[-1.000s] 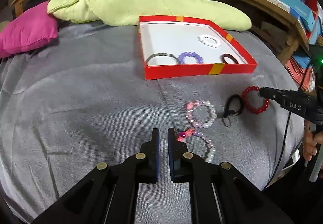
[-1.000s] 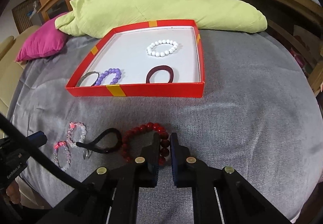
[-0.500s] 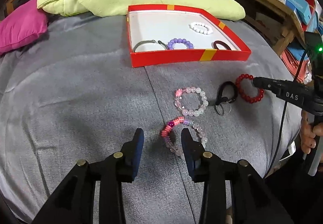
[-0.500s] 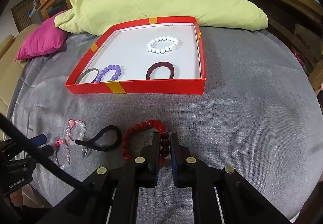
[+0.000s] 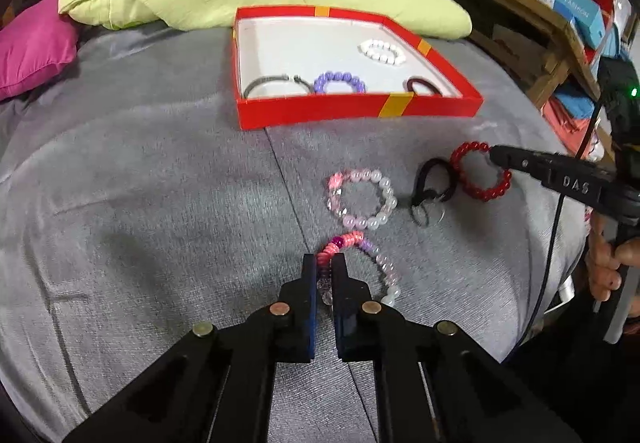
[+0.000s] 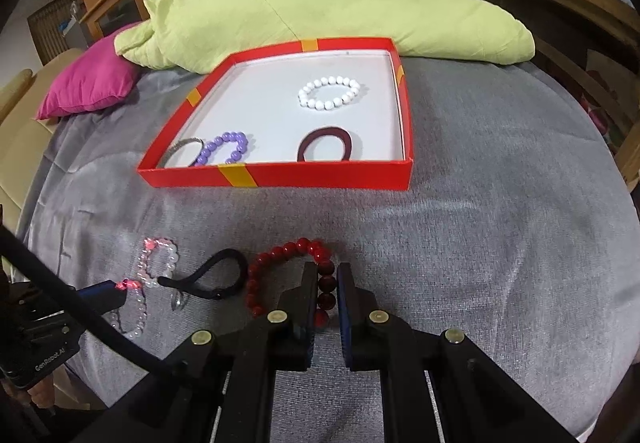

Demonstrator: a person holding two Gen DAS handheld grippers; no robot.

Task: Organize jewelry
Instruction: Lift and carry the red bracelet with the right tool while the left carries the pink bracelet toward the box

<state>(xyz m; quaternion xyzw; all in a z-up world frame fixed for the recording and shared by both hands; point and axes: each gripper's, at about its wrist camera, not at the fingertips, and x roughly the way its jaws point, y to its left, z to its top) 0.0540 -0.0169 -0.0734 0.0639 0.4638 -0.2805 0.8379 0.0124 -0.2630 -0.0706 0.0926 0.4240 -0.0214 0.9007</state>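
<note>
Pinching the pink-and-lilac bead bracelet [image 5: 362, 259] with my left gripper [image 5: 325, 267]; its jaws have just been closing and now clamp the pink end, bracelet lying on the grey bed cover [image 5: 160, 203]. My right gripper [image 6: 325, 283] is clamped on the dark red bead bracelet [image 6: 288, 263], also on the cover. Between them lie a pale pink bead bracelet [image 5: 362, 199] and a black loop with a ring [image 5: 432, 183]. Farther back the red box [image 6: 280, 179] holds a white bead bracelet [image 6: 329, 93], purple bead bracelet [image 6: 224, 147], maroon hair tie [image 6: 326, 143] and a grey bangle [image 5: 266, 83].
</note>
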